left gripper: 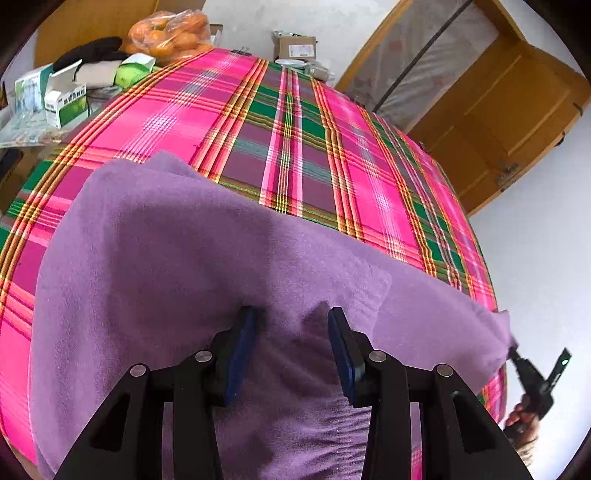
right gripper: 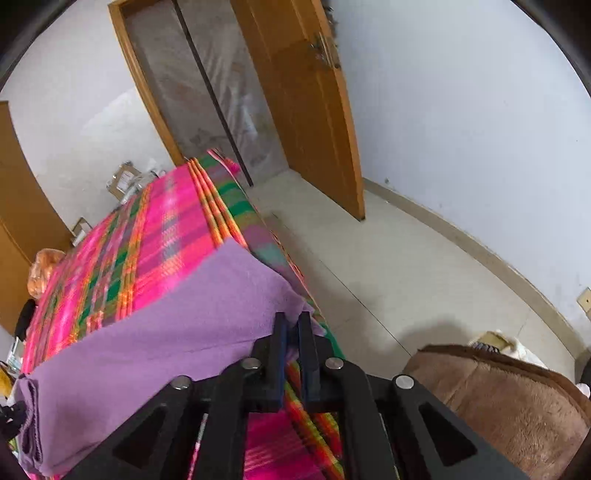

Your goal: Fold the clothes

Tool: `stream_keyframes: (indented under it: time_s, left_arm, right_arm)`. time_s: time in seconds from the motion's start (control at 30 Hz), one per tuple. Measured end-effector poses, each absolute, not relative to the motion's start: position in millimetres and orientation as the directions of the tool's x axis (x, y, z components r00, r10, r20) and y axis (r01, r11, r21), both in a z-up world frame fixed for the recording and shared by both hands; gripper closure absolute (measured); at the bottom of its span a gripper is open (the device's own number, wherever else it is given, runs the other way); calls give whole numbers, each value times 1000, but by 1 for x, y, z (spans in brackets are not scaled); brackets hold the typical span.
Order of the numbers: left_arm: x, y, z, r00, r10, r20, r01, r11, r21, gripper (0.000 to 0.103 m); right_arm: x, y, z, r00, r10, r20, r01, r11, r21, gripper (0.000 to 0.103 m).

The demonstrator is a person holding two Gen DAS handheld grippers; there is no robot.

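Note:
A purple fleece garment lies across a bed covered by a pink and green plaid cover. My left gripper hangs over the garment's near part, its blue pads wide apart, with a ridge of purple cloth rising between them. My right gripper is shut on the garment's corner at the bed's right edge and holds it stretched. In the left wrist view that corner is pulled taut toward the right gripper, which a hand holds.
Small boxes, dark clothing and a bag of oranges sit at the bed's far left. Cardboard parcels lie at the far end. A wooden door and bare floor are to the right, with a brown fuzzy item nearby.

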State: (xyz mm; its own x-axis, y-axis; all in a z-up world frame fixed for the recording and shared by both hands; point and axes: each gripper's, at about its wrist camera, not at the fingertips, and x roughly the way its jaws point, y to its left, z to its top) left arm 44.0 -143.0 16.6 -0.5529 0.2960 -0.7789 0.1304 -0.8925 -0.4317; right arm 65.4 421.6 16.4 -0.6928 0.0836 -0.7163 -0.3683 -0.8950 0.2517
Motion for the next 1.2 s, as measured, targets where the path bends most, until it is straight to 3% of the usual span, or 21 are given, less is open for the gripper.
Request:
stream_keyframes:
  time_s: [0.2, 0.33, 0.53, 0.67, 0.7, 0.73, 1.07, 1.13, 1.2]
  left_arm:
    - [42, -139, 17, -544, 277, -792, 139, -901, -410, 61]
    - [41, -140, 17, -541, 275, -795, 146, -900, -411, 61]
    - [40, -141, 17, -542, 275, -794, 152, -897, -415, 61]
    - [39, -140, 16, -542, 272, -795, 155, -898, -412, 61]
    - [39, -140, 16, -542, 272, -795, 157, -897, -414, 61]
    - [39, -141, 16, -543, 274, -794, 158, -895, -417, 61]
    - [39, -140, 15, -548, 273, -791, 164, -892, -421, 61]
    - [40, -140, 15, -549, 273, -790, 164, -892, -422, 61]
    - [40, -140, 15, -549, 273, -790, 163, -892, -422, 61]
  right_arm:
    - [65, 422, 40, -727, 159, -669, -367, -912, 182, 89]
    - [46, 420, 50, -757, 119, -642, -301, -936, 181, 67]
    - [2, 411, 40, -717, 33, -697, -200, -967, 159, 63]
    - [-18, 404, 30, -673, 6, -739, -161, -977, 139, 63]
    - [-20, 401, 29, -667, 11, -745, -155, -980, 125, 70]
    - [-21, 399, 28, -661, 16, -750, -149, -983, 111, 97]
    - [-29, 398, 24, -646, 92, -758, -184, -982, 38, 97]
    - [-26, 398, 26, -650, 112, -751, -200, -979, 28, 87]
    - [-17, 405, 31, -665, 110, -739, -221, -974, 54, 83]
